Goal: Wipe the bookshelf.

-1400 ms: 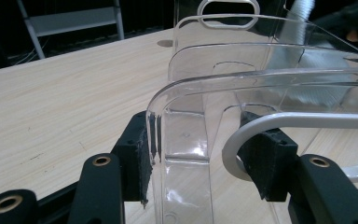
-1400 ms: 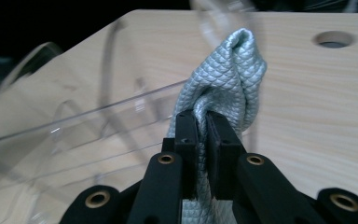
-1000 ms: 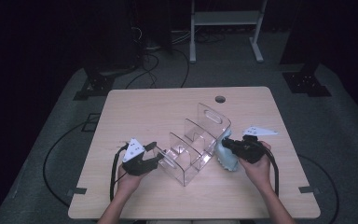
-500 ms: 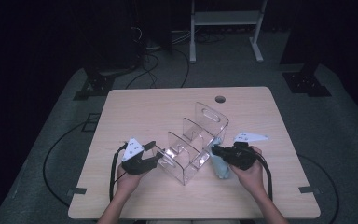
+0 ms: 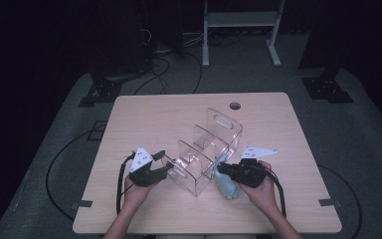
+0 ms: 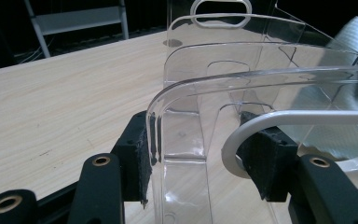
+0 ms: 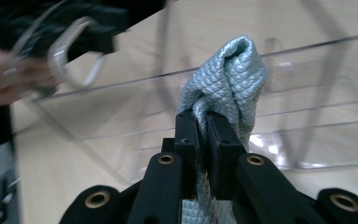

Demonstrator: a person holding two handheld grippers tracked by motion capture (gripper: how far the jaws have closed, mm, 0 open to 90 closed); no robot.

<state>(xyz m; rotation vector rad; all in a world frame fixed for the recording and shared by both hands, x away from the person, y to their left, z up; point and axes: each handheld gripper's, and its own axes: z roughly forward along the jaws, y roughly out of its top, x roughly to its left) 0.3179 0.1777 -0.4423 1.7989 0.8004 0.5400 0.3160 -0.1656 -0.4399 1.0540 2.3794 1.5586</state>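
A clear acrylic organizer (image 5: 210, 144) with upright dividers stands on the middle of the wooden table (image 5: 154, 114). My left gripper (image 5: 165, 167) holds its near-left end wall. In the left gripper view the gripper (image 6: 200, 158) has a pad on each side of that wall of the organizer (image 6: 182, 140). My right gripper (image 5: 221, 170) is at the organizer's near-right side, shut on a pale blue quilted cloth (image 5: 227, 186). In the right gripper view the cloth (image 7: 230, 70) bunches up above the gripper (image 7: 209, 126), close to the clear walls.
A round cable hole (image 5: 235, 106) sits near the table's far edge. Beyond the table stand a white metal frame (image 5: 238, 20) and dark equipment, with cables on the floor. Bare tabletop lies to the left, the right and behind the organizer.
My right gripper has carried the cloth leftward, from beside the organizer to its near-right wall. The left gripper and the organizer have stayed put.
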